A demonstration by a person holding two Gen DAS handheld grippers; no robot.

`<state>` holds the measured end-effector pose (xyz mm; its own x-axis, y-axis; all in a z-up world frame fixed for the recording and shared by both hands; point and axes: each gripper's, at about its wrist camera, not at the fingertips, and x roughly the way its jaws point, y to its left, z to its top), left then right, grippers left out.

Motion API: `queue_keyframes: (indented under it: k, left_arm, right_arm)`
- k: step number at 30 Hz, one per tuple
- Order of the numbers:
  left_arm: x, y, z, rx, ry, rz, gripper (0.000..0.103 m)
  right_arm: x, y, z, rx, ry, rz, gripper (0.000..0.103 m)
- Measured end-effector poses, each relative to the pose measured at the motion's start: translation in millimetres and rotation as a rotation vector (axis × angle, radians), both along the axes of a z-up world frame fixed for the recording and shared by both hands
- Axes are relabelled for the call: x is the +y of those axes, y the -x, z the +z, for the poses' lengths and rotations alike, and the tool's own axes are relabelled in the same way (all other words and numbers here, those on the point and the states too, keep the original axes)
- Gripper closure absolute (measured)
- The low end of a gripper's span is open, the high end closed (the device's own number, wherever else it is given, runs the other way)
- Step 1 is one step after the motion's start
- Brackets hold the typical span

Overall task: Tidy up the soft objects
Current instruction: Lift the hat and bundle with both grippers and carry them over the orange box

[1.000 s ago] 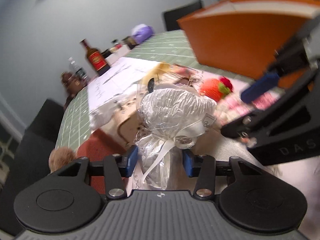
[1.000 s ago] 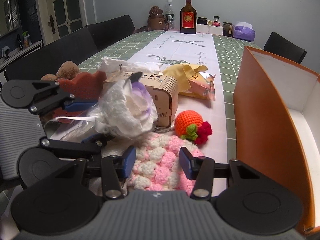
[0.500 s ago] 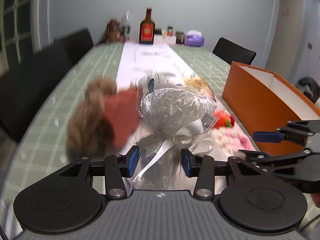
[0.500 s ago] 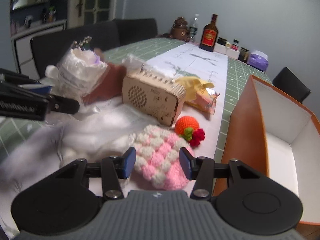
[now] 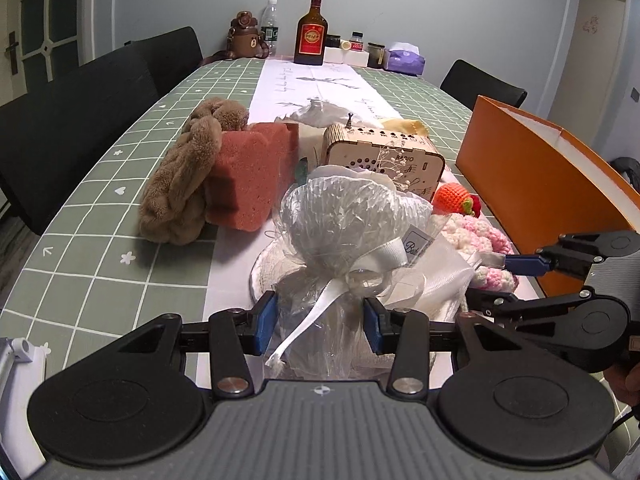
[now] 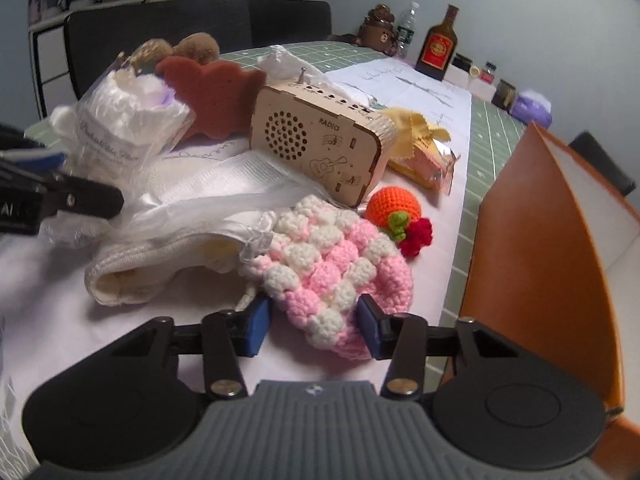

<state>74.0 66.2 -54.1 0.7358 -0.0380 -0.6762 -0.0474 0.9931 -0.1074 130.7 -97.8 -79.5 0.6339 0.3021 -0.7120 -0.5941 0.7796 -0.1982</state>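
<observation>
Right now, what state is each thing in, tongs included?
Left tongs: shut on the wrapped bouquet, held upright.
Right tongs: just been closing around the pink knit piece, pads not clearly pressing.
Orange box: open.
Wooden radio: upright.
Liquor bottle: upright, capped.

A: What colours are showing?
B: The crocheted piece (image 6: 332, 264) is showing pink and white bobbles; the box (image 5: 536, 184) is showing orange.
A: And the tablecloth (image 5: 132, 184)?
B: It is displaying a green field with white gridlines.
</observation>
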Motion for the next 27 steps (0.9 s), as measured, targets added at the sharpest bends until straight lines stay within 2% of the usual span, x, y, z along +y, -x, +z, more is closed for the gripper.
queue_keyframes:
  k: [4, 7, 10, 14, 20, 27]
  left_arm:
    - [-4.2, 1.2, -0.3, -0.011, -0.03, 0.009, 0.052]
    - [-6.4, 4.0, 2.8, -0.018, -0.024, 0.011, 0.052]
    - [-7.3, 9.2, 9.0, -0.036, -0.034, 0.026, 0.052]
    - [-5.3, 16.4, 17.2, -0.05, -0.018, 0.042, 0.052]
    - [-5.8, 28.7, 31.4, -0.073, -0.01, 0.072, 0.052]
    - [-17.9, 40.6, 54.8, -0.12, -0.035, 0.052, 0.053]
  right_arm:
    - [4.7, 2.7, -0.5, -0.018, 0.025, -0.017, 0.075]
    - [9.1, 7.1, 0.4, -0.042, 0.059, -0.02, 0.079]
    - [9.5, 13.3, 8.6, -0.06, 0.063, -0.022, 0.081]
    - [10.1, 24.9, 24.9, -0.133, 0.094, -0.019, 0.081]
    - [1.7, 42.4, 61.3, -0.208, 0.034, -0.014, 0.081]
    - [-3.3, 59.5, 92.9, -0.233, -0.033, 0.03, 0.081]
